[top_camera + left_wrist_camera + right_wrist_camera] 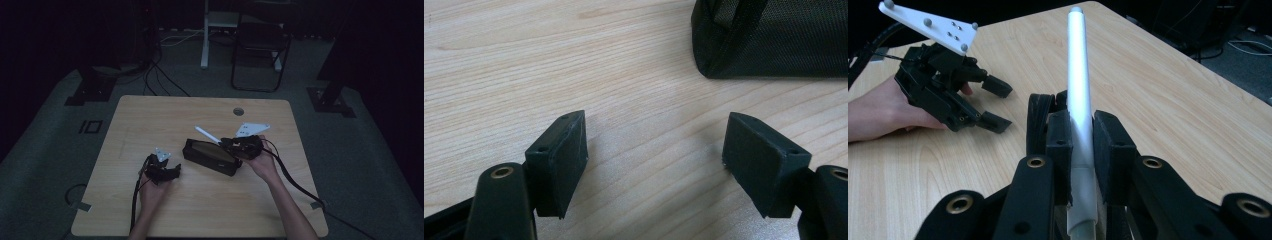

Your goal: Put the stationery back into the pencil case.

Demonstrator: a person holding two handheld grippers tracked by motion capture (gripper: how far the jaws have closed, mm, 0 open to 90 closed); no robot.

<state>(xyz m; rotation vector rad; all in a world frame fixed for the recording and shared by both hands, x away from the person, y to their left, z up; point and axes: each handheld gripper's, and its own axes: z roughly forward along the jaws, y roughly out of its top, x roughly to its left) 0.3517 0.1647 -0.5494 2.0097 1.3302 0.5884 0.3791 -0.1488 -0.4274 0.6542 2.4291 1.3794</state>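
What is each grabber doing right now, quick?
Left hand-held gripper: open, holding nothing, near the black pouch.
Right hand-held gripper: closed on the white pen.

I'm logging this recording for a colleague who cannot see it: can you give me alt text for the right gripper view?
The right gripper is shut on a white pen, held upright between its two black jaws above a light wooden table. Farther off at the left, the left gripper rests open in a hand on the table.
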